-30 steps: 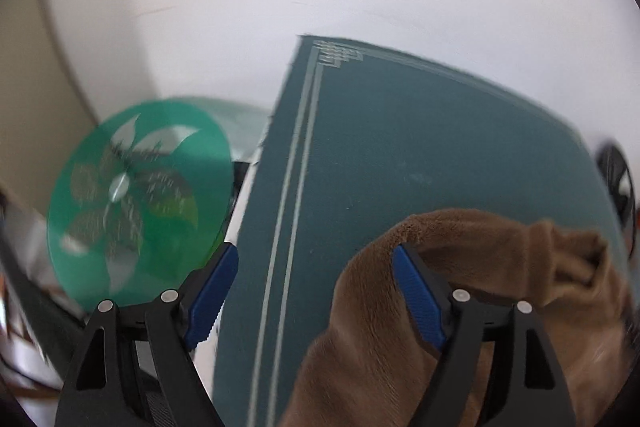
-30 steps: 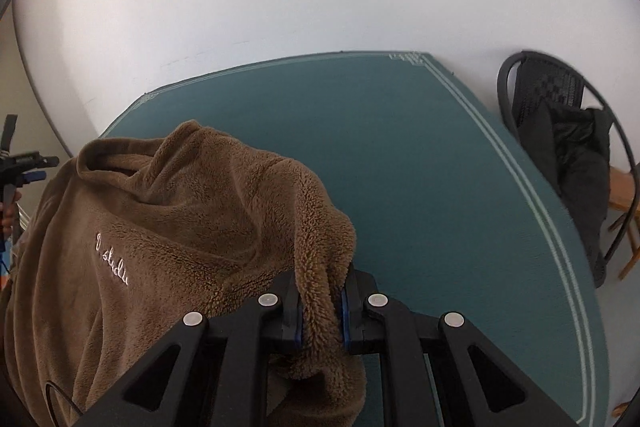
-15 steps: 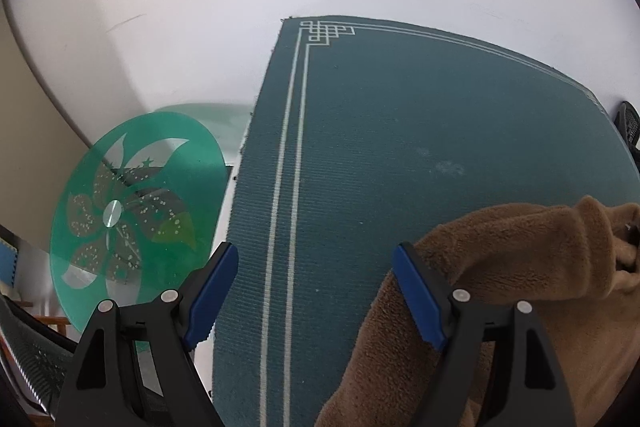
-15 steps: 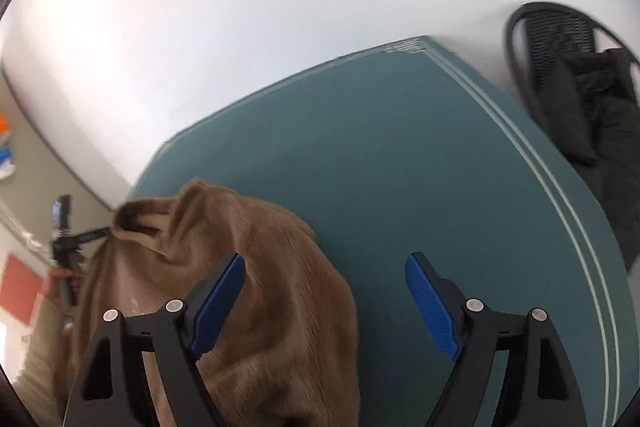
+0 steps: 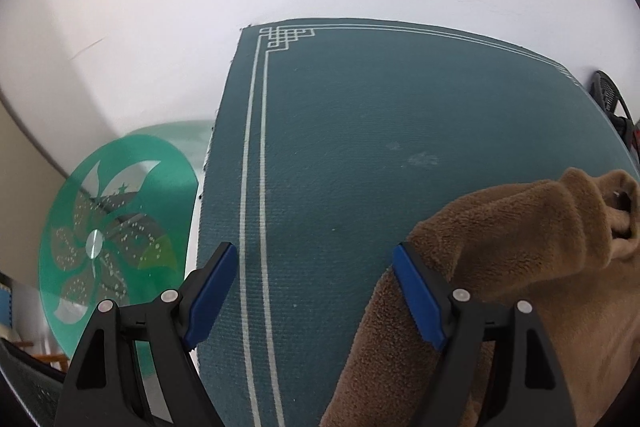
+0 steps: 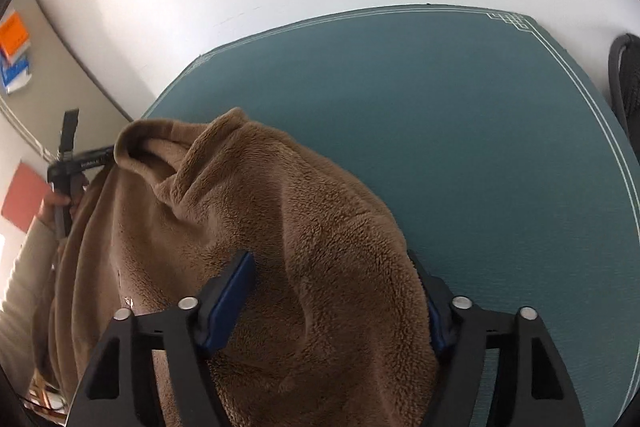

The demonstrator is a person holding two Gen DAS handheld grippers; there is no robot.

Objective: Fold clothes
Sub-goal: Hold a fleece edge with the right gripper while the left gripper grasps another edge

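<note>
A brown fleece garment (image 6: 280, 207) lies bunched on the near left part of the dark green table cloth (image 6: 460, 115), its collar pointing away. My right gripper (image 6: 330, 263) straddles a thick fold of it and its jaws are closing; the left pad's blue face still shows beside the fleece, and the right pad is hidden behind it. In the left wrist view the fleece (image 5: 520, 247) fills the lower right. My left gripper (image 5: 314, 259) is open over bare cloth (image 5: 400, 107), its right finger against the fleece edge. A person's hand (image 6: 56, 203) holds that gripper at the garment's far side.
A green see-through disc with a flower pattern (image 5: 116, 227) stands left of the table edge. A black chair (image 6: 628, 79) sits off the table's right side. A white wall runs behind the table. Coloured sheets (image 6: 14, 35) hang on the left wall.
My right gripper let go of the fleece edge, opened wide, moved sideways and now spans a thick fold. The left gripper sank a little and rolled, still open.
</note>
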